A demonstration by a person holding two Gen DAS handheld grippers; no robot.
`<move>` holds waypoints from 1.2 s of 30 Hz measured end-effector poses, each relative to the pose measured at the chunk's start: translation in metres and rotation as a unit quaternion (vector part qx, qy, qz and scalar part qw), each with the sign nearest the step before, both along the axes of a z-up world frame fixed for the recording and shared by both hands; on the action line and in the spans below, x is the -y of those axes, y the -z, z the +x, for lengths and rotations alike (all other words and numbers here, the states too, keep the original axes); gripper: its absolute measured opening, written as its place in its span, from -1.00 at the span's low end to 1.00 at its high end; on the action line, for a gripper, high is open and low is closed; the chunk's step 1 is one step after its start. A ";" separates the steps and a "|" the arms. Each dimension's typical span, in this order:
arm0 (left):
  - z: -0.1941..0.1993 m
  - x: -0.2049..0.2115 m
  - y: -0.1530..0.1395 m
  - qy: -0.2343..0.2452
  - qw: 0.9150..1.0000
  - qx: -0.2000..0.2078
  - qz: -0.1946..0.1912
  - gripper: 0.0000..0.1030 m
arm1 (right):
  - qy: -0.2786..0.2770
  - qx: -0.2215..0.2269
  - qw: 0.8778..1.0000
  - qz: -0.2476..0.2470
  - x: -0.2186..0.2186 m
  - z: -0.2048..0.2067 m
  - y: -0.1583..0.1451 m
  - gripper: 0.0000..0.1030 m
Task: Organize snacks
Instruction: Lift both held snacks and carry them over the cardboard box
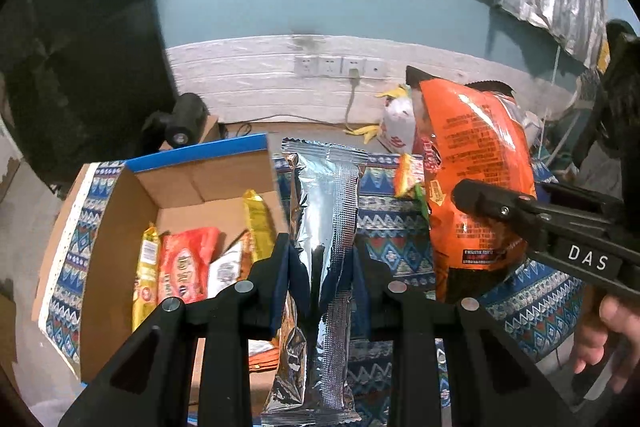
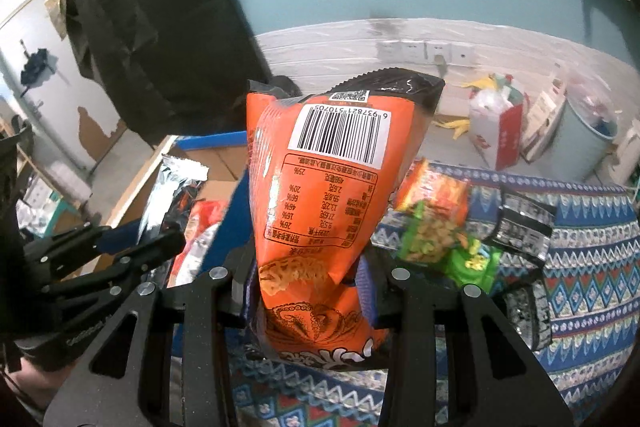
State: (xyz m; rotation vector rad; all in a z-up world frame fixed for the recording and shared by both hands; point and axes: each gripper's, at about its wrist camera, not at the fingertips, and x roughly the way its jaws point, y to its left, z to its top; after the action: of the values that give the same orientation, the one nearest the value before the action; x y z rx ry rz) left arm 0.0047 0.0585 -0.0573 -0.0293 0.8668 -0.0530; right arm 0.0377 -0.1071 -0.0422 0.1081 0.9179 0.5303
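Left gripper (image 1: 320,267) clamped on a silver foil snack pack (image 1: 326,227), held upright beside the open cardboard box (image 1: 120,227) w/ snack packets (image 1: 186,263) inside. Right gripper (image 2: 310,285) squeezing an orange noodle-snack bag (image 2: 320,187), barcode side up, above the patterned cloth (image 2: 592,267). Green pea packet (image 2: 432,235) & other packs lie on it.

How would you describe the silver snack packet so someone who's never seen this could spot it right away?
Find the open cardboard box on the patterned cloth. Just right of it, the left gripper holds a long silver packet upright. It is the only plain foil wrapper; the orange bag beside it is wider and printed.
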 end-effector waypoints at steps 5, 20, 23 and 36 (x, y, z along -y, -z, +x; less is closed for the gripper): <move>-0.001 -0.025 -0.002 -0.024 1.000 0.006 -0.006 -0.44 | -0.018 0.002 1.000 0.003 -0.024 0.003 -0.003 -0.27; -0.002 -0.104 0.008 -0.106 0.994 0.001 -0.017 -0.44 | -0.075 -0.010 0.997 0.006 -0.099 0.008 0.003 -0.27; -0.002 -0.116 0.012 -0.119 0.993 -0.003 -0.016 -0.44 | -0.084 -0.015 0.996 0.008 -0.113 0.010 0.004 -0.27; 0.000 -0.154 0.037 -0.164 0.985 -0.038 -0.026 -0.44 | -0.113 -0.033 0.993 0.011 -0.161 0.013 0.011 -0.27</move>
State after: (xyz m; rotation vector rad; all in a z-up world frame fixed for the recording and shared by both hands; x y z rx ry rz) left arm 0.0046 0.2122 -0.0941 -0.2238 0.9279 0.2345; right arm 0.0503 0.0537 -0.0536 0.0411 0.9952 0.7499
